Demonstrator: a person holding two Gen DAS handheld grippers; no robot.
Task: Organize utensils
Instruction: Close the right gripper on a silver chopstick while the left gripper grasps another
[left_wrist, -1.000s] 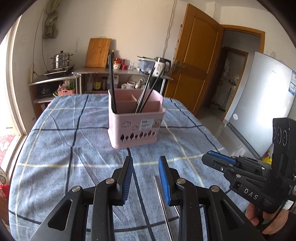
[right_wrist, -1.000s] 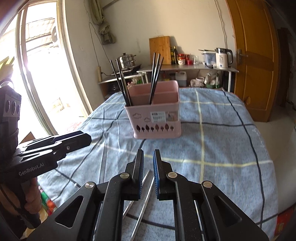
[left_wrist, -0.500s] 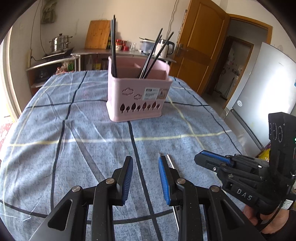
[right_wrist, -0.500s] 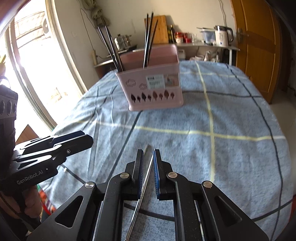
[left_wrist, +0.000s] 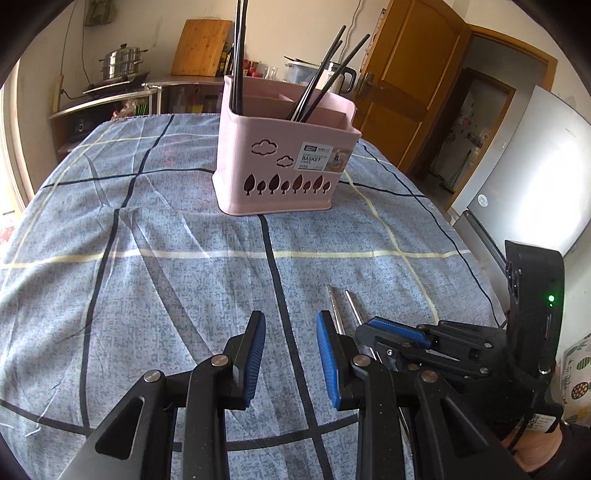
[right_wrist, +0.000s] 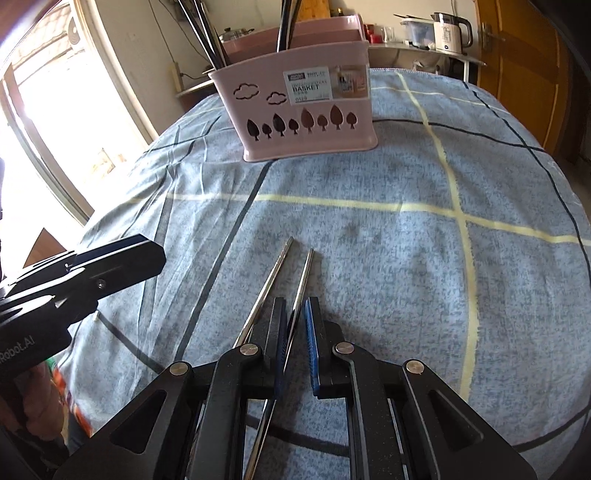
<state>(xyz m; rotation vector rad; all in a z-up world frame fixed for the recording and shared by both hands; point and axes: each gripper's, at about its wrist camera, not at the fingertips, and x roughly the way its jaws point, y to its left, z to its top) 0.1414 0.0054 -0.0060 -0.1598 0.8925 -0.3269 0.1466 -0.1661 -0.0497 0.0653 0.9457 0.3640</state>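
Both grippers have dropped toward the table's near edge. The right gripper (right_wrist: 295, 325) now straddles one steel chopstick (right_wrist: 301, 278), not yet clamped; the left gripper (left_wrist: 290, 354) hangs unclenched, empty. Grasping comes next, then the pink basket (right_wrist: 303, 110).

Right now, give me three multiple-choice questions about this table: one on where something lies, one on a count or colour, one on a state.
1. Where do the metal chopsticks lie?
A. in the basket
B. flat on the tablecloth
C. on the floor

2. What colour is the utensil basket?
A. pink
B. green
C. white

3. What is between the left gripper fingers?
A. a spoon
B. a black chopstick
C. nothing

Key: 1 B, they rest on the cloth before the right gripper; 2 A, its walls are pink; 3 C, only cloth shows in the gap.
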